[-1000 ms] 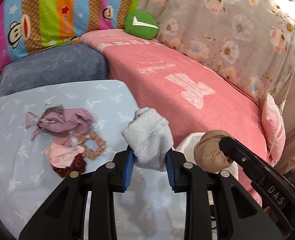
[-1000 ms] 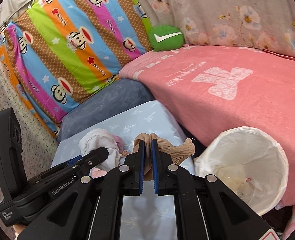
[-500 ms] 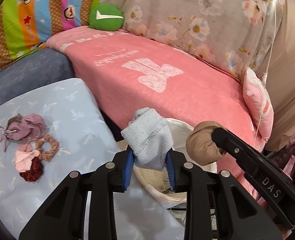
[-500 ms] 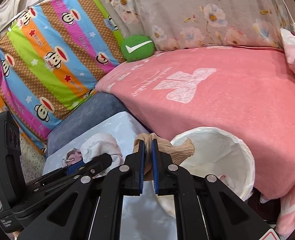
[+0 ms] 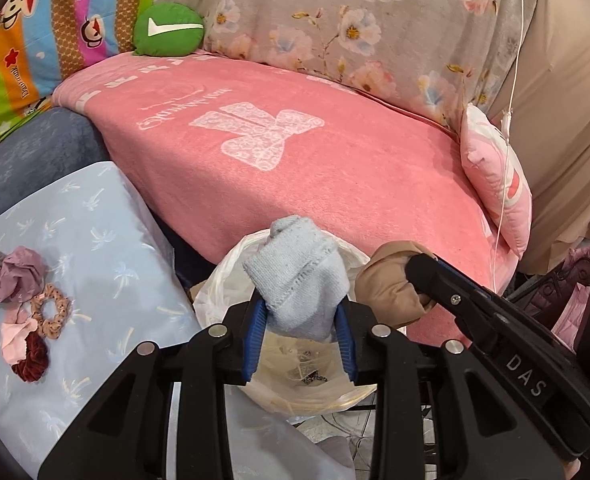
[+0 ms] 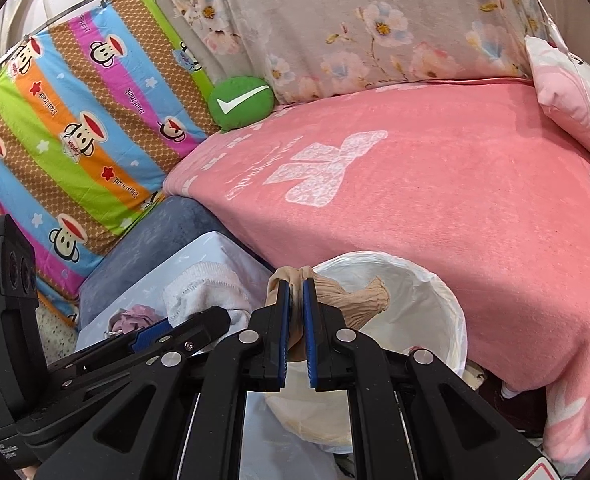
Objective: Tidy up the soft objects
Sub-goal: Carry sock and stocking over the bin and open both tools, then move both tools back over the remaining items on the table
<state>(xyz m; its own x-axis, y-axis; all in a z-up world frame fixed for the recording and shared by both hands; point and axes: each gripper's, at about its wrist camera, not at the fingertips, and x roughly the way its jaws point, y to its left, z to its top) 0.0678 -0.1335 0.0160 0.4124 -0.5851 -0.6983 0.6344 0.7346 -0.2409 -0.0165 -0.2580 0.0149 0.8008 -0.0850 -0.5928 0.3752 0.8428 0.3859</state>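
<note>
My left gripper (image 5: 300,322) is shut on a rolled light-blue sock (image 5: 297,272), held above the white-lined bin (image 5: 223,280). My right gripper (image 6: 295,304) is shut on a tan nylon stocking (image 6: 347,300), over the near rim of the same bin (image 6: 423,292). In the left wrist view the right gripper (image 5: 411,268) and its tan stocking (image 5: 383,288) hang just right of the sock. In the right wrist view the left gripper (image 6: 199,320) and the pale sock (image 6: 207,284) sit to the left. A mauve pouch (image 5: 15,276), scrunchies (image 5: 51,312) and a pink cloth (image 5: 13,336) lie on the light-blue cushion (image 5: 95,248).
A pink blanket (image 5: 295,152) covers the sofa behind the bin. A green check-mark pillow (image 5: 169,30) sits at its back, a small pink pillow (image 5: 495,176) at the right end. A striped monkey-print cloth (image 6: 75,132) and a floral cover (image 6: 375,20) hang behind. A dark-blue cushion (image 6: 155,232) lies beside the blanket.
Both grippers moved right, away from the light-blue cushion, and now hold the sock and the stocking over the bin. Their grip on each has not changed.
</note>
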